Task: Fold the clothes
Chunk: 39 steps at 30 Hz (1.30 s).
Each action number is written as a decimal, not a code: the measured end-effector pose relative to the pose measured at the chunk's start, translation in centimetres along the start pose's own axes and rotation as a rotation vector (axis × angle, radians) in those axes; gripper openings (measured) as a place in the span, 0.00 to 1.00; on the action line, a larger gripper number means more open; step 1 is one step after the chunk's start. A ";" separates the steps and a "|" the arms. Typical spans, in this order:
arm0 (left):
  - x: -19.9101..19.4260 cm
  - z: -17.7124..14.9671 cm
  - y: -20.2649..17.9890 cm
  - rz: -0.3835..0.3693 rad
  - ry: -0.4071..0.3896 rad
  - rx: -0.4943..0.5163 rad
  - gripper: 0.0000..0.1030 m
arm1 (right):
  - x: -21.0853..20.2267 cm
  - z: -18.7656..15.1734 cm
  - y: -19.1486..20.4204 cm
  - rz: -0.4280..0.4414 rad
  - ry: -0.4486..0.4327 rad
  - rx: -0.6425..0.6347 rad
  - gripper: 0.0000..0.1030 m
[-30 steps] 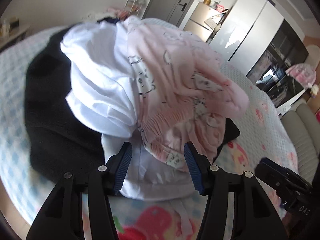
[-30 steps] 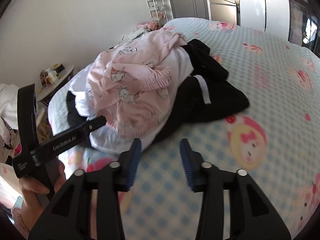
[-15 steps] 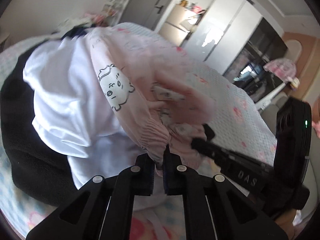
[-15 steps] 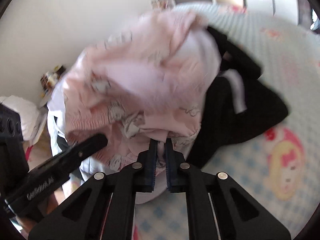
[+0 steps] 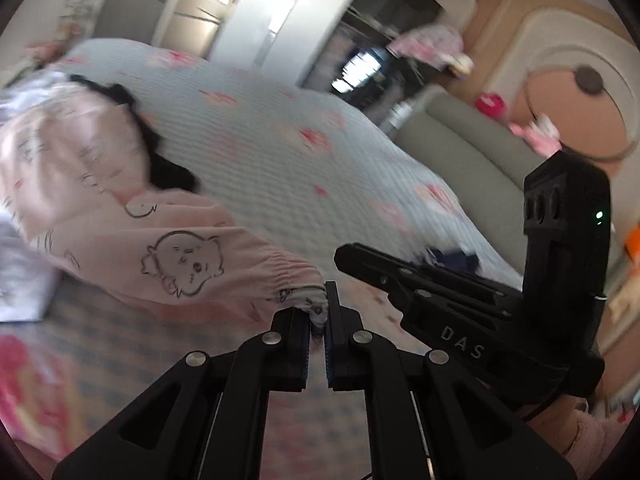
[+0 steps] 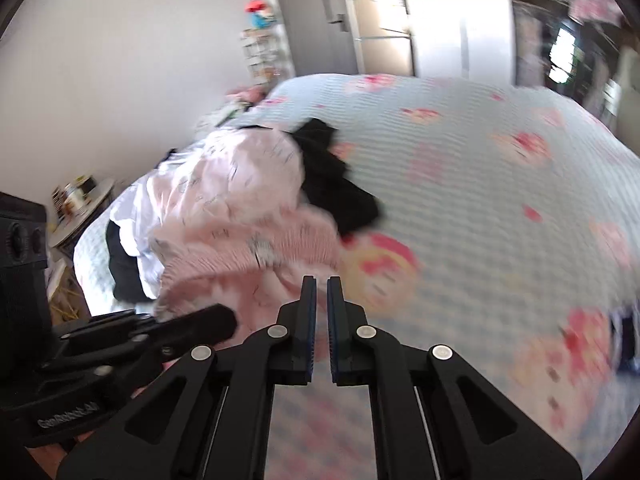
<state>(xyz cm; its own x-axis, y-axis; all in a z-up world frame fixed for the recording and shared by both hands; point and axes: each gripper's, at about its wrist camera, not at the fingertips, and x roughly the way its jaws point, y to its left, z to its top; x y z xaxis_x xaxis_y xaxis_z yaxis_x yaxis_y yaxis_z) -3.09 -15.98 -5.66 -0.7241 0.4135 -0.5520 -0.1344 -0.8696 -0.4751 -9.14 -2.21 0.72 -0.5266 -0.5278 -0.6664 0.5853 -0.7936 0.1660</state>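
Note:
A pink printed garment stretches from the clothes pile at the left to my left gripper, which is shut on its gathered elastic edge. My right gripper hovers just right of that edge. In the right wrist view the pink garment lies over a white garment and a black one. My right gripper is shut, the pink cloth reaches its left finger, and no cloth shows between the pads. The picture is blurred by motion.
The pile sits at the left side of a bed with a light blue cartoon-print cover. A dark blue item lies at the bed's right edge. A cluttered side table and a grey sofa flank the bed.
Both grippers closed on the pink garment's edge, then swung right and upward away from the pile. The pink garment is now drawn out from the pile by the left gripper.

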 end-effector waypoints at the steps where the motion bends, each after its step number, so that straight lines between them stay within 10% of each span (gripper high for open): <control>1: 1.5 -0.6 -1.9 -0.035 0.032 0.012 0.06 | -1.3 -1.0 -1.7 -0.031 0.003 0.014 0.04; 7: 8.4 -3.2 -12.1 -0.212 0.152 0.044 0.05 | -7.7 -5.8 -10.3 -0.192 0.065 0.118 0.04; 15: 5.2 -3.9 -14.4 -0.305 0.106 0.088 0.05 | -12.3 -8.8 -16.6 -0.177 0.056 0.313 0.11; 25: 1.0 -9.5 0.7 0.049 0.240 -0.222 0.09 | -6.3 -11.5 -12.8 0.025 0.216 0.272 0.42; 29: -0.6 -9.8 1.4 0.028 0.189 -0.224 0.40 | -1.3 -12.5 -11.6 0.060 0.307 0.245 0.46; 33: -1.2 -8.9 1.5 0.185 0.152 -0.135 0.41 | 2.5 -13.0 -11.5 0.064 0.354 0.253 0.52; 39: 4.4 -9.1 1.3 0.262 0.299 0.058 0.63 | 4.9 -13.1 -10.6 0.121 0.366 0.300 0.53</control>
<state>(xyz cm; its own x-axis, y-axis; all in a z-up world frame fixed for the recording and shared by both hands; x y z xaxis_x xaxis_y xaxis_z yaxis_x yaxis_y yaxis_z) -0.25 -12.84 -14.95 -0.5112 0.2288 -0.8285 -0.0159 -0.9663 -0.2570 -9.83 7.60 -13.82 -0.1832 -0.5231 -0.8323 0.3967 -0.8140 0.4243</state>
